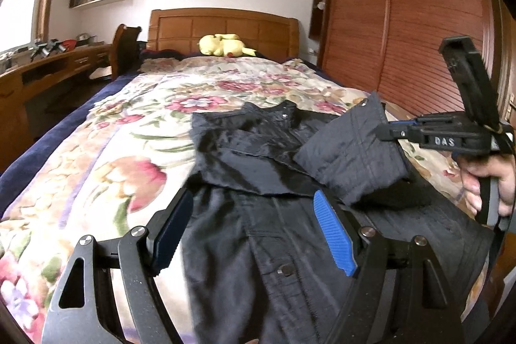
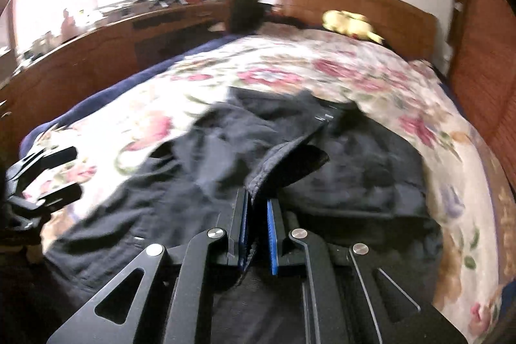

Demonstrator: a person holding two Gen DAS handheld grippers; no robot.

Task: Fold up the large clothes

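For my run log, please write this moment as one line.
left claw: open above dark quilted jacket | right claw: shut on jacket sleeve | floral bedspread underneath

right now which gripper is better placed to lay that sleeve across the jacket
Right. The right gripper is shut on the sleeve, holding it raised above the jacket. The left gripper hangs open over the jacket front, holding nothing.

Left hand-held gripper [image 1: 254,234] wide open above dark jacket [image 1: 274,182]; sleeve [image 1: 351,150] lifted.
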